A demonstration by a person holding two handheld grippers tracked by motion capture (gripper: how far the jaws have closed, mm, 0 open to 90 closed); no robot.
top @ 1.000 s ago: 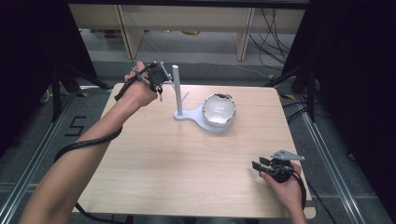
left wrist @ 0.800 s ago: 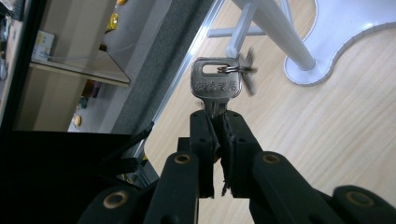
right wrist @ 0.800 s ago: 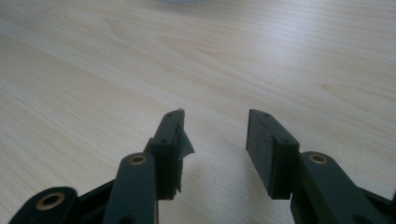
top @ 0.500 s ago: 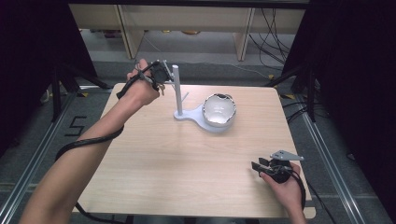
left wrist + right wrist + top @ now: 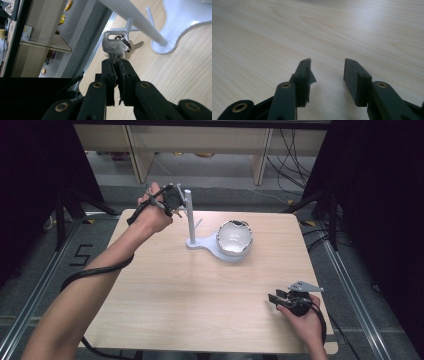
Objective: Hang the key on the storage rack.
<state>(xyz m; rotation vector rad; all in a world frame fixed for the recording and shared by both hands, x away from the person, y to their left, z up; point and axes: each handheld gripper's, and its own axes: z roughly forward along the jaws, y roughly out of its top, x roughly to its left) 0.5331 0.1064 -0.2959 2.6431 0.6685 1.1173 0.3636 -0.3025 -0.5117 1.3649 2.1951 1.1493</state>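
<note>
At the far left of the wooden table (image 5: 165,290), the person's left hand (image 5: 150,215) holds the left gripper (image 5: 115,67) up beside the white stand (image 5: 192,227), close to the top of its upright post. Seen along the left gripper's own jaws, they are pressed together on the blade of a silver key (image 5: 115,45), whose head sticks straight out beyond the tips. A metal ring (image 5: 124,41) runs through the hole in the key's head, and a second key hangs behind it (only partly seen, past the first). The key sits just below the slanting white post and near one of the small pegs that branch off it; I cannot tell whether the ring touches a peg.

The stand's flat base spreads toward the middle of the table, and a white bowl (image 5: 234,237) with a dark chipped-looking spot on its rim rests on the wide end of that base, just beside the post.

Well apart from all this, near the right front corner, the right hand (image 5: 305,320) keeps the right gripper (image 5: 327,72) low over bare wood. Its jaws stand apart with nothing between them, and a scrap of torn black padding hangs off the left pad (image 5: 308,75).
</note>
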